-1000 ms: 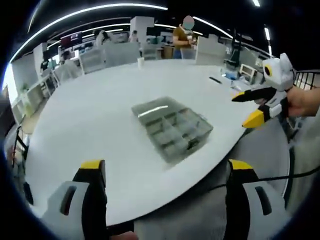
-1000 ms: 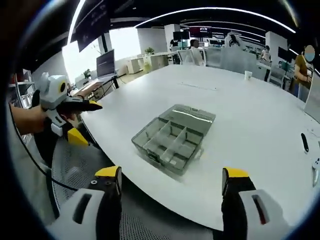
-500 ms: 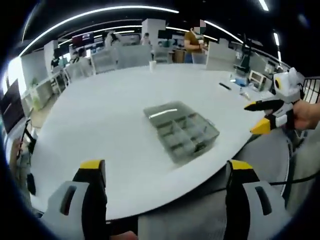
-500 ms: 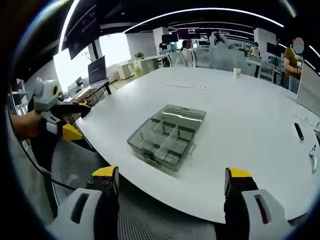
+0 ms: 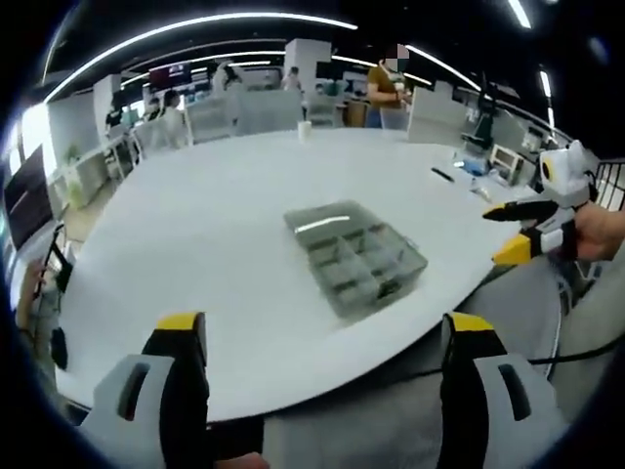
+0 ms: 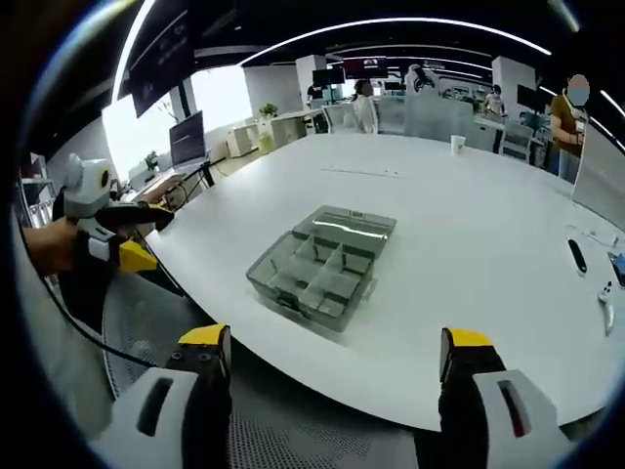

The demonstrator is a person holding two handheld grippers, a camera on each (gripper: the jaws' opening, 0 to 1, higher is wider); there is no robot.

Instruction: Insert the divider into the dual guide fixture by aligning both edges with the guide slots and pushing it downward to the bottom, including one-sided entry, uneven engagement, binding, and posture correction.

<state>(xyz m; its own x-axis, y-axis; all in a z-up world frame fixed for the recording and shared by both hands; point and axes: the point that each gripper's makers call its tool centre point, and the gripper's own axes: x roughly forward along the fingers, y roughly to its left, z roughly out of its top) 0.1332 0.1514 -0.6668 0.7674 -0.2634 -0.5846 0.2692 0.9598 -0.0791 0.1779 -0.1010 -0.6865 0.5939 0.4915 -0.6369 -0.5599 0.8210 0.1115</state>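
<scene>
While both tools hang short of its near edge, the wide white counter [image 5: 195, 254] curves across an open office, largely bare around a clear plastic compartment box [image 5: 355, 256] that sits near that edge. From the right gripper view the box [image 6: 320, 265] shows inner partition walls splitting it into several cells, with its clear lid laid open on the far side. No separate divider can be made out at this size. The left tool [image 5: 317, 337] has its yellow-tipped jaws spread wide with nothing between them, and in the right gripper view it appears at the left [image 6: 137, 234], a hand behind it, off the counter. The right tool [image 6: 337, 352] is likewise spread and empty; in the left gripper view it sits at the right [image 5: 510, 233], beyond the counter edge. A small dark object [image 6: 577, 256] lies far right on the counter.
</scene>
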